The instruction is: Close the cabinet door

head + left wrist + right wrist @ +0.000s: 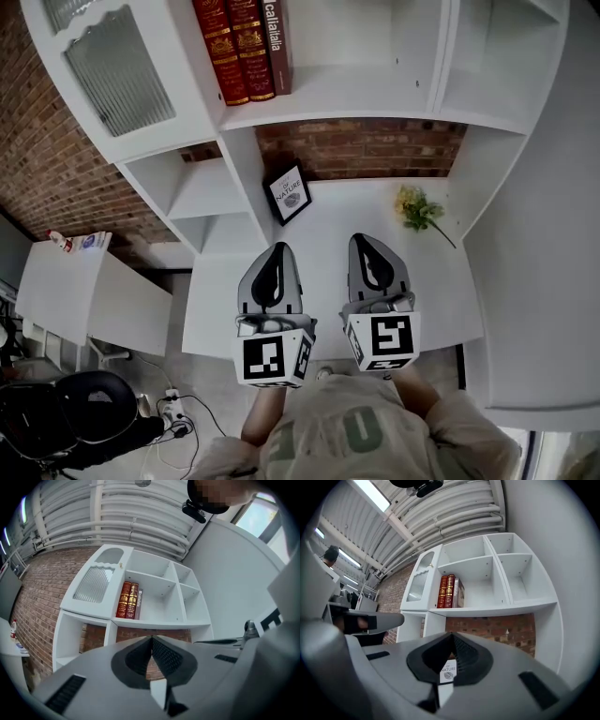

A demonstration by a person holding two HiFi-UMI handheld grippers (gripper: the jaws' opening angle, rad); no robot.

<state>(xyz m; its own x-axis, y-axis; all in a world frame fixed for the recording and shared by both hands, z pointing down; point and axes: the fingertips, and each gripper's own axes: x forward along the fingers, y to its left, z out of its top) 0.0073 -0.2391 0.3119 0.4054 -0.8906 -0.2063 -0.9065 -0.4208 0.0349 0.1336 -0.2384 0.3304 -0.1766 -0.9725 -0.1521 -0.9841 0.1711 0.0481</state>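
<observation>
Closest up, left tongs and right tongs are both clenched on nothing, and the glass cabinet door sits well up-left of them looking already shut, so I'd guess just a firming nudge remains, if anything.

Bright, even light fell on the white shelves with soft shadows, a ceiling strip light glared at upper left, and both gripper views bowed heavily, dark at the corners.
</observation>
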